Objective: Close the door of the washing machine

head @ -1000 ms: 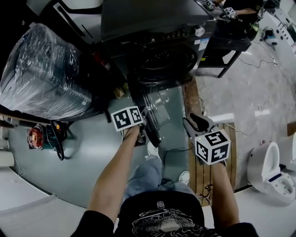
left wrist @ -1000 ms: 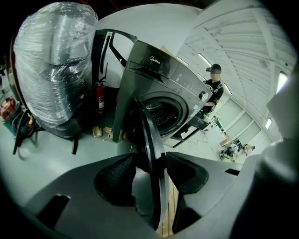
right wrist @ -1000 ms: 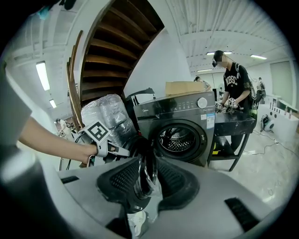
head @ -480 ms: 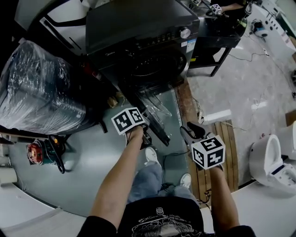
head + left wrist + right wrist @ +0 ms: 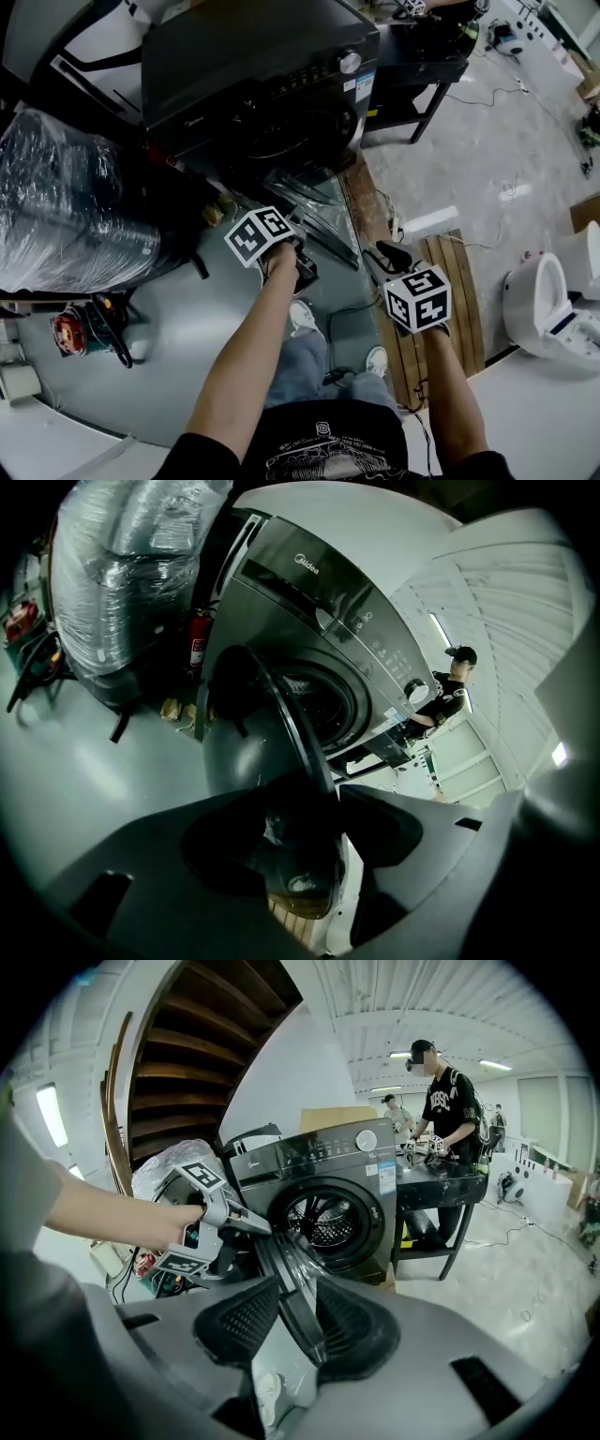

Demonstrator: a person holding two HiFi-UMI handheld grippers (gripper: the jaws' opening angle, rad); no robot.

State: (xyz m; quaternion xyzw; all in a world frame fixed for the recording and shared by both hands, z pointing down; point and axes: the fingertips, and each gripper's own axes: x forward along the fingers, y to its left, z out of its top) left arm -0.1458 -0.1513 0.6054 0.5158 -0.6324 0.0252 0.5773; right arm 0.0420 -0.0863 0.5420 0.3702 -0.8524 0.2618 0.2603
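The dark washing machine (image 5: 253, 66) stands with its round door (image 5: 319, 211) swung out toward me, the drum opening (image 5: 328, 1218) exposed. My left gripper (image 5: 302, 262) is at the door's outer rim. In the left gripper view the rim (image 5: 281, 714) runs down into the gap of the left gripper (image 5: 323, 799). Its jaws have just been opening and stand wider than the thin rim, so the pads are not pressing on it. My right gripper (image 5: 386, 253) hangs a little to the right of the door, apart from it. The right gripper (image 5: 298, 1312) has its jaws slightly parted, and the door (image 5: 281, 1260) shows through the gap.
A plastic-wrapped bundle (image 5: 66, 206) sits left of the machine, with a red fire extinguisher (image 5: 197, 649) beside it. A black table (image 5: 422, 56) stands at the right, where a person (image 5: 450, 1119) works. A wooden pallet (image 5: 459, 281) and a white toilet (image 5: 553, 300) are at my right. My shoe (image 5: 302, 317) is below the door.
The door has swung partway toward the machine's front, with the left gripper following at its rim. The right gripper has come down a little. The whole view has shifted left.
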